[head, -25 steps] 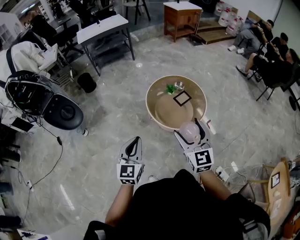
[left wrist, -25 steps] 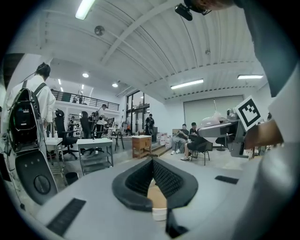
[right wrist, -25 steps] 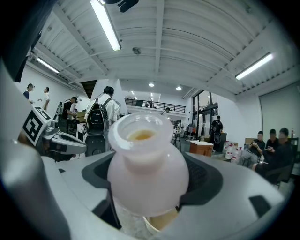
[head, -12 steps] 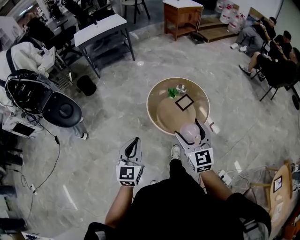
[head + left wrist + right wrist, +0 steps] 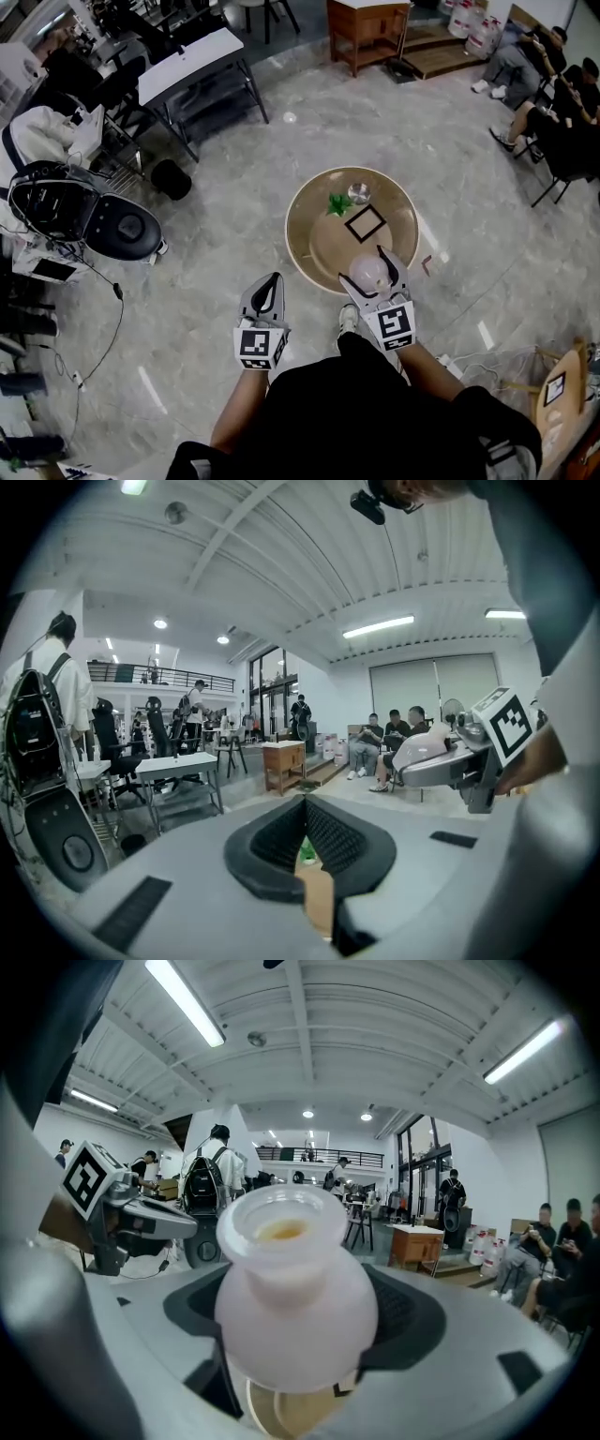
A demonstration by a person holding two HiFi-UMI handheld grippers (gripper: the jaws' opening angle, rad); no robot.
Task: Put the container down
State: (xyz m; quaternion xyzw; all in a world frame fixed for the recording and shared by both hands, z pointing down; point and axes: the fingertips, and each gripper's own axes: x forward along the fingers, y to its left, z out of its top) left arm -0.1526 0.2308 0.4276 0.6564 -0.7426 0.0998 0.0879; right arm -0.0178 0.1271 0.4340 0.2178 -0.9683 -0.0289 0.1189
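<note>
Fingers [image 5: 272, 841] of the left gripper [image 5: 270, 281] are closed together with nothing between them. They meet at the tips, with only a thin slit lower down through which a strip of tan surface and a speck of green show. This gripper hangs over the grey floor [image 5: 187, 309], just left of the near edge of the round tan tabletop [image 5: 309, 220].

On the far half of the tabletop lie a small green object [image 5: 338, 203], a small clear round object [image 5: 359, 193] just beside it, and a black-bordered square marker [image 5: 365, 224] nearer the middle.

The right gripper [image 5: 370, 270] is over the near right edge of the tabletop, its fingers [image 5: 412, 1316] spread part way and clamped on a translucent, pinkish-white container [image 5: 368, 272]. The container [image 5: 295, 1297] sits between the two fingers, its bulbous body pinched by the dark ribbed pads on both sides. Its neck and open mouth stand clear above them. It is held off the tabletop, not resting on it.
</note>
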